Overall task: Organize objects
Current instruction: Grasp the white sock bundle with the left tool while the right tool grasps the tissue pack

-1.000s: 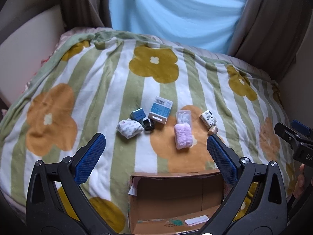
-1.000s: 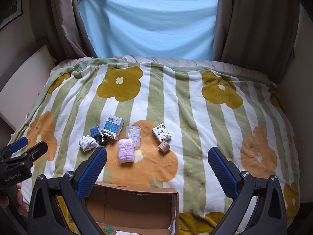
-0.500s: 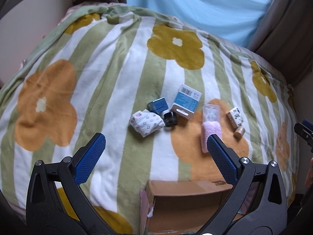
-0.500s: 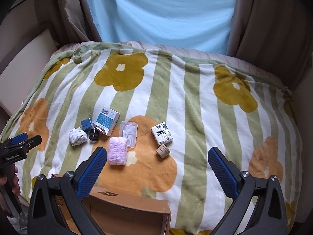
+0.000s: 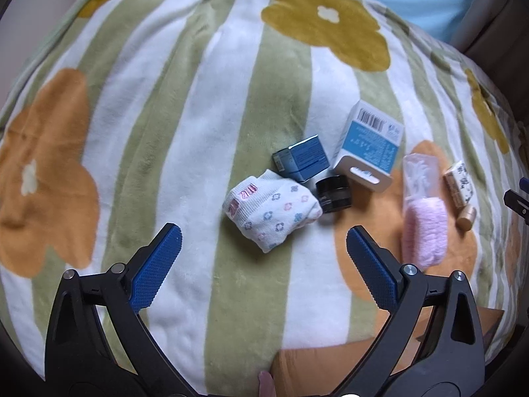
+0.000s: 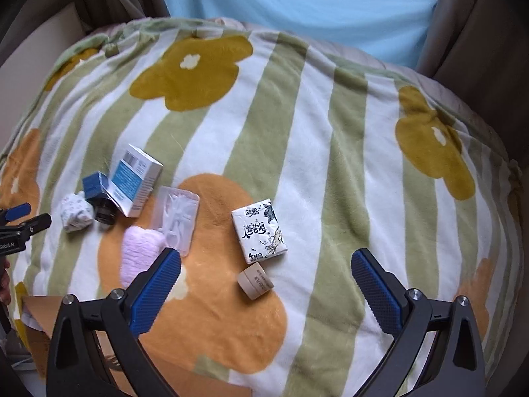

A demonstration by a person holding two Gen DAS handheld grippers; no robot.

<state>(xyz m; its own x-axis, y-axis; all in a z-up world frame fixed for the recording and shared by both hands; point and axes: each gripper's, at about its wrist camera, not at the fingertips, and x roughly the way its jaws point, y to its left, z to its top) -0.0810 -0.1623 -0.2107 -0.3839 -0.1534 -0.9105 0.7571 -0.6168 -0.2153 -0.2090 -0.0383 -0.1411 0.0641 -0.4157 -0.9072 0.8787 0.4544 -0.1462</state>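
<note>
your left gripper [image 5: 264, 248] hangs above the striped flower blanket [image 5: 185, 106] with its blue fingers spread wide and nothing between them. the rolled white sock [image 5: 272, 210] lies just past the fingertips, at about 12 o'clock in the left wrist view. touching the sock at its 1 o'clock is the small dark blue box [image 5: 301, 157], and at its 3 o'clock the black jar [image 5: 333, 193]. the larger light blue box [image 5: 370, 145] lies just beyond the jar, at its 1 o'clock. further toward 3 o'clock you have the pink fluffy cloth [image 5: 425, 231] with the clear plastic packet [image 5: 420, 173] touching its far end.

your right gripper [image 6: 266, 279] is also wide apart and empty. between its fingers, near 12 o'clock in the right wrist view, the small beige jar [image 6: 255, 280] lies on its side, with the printed tissue pack [image 6: 259, 231] just beyond it. the sock, boxes and black jar cluster at 10 o'clock there. the cardboard box [image 6: 36, 334] shows at the 8 o'clock corner, its inside hidden.
</note>
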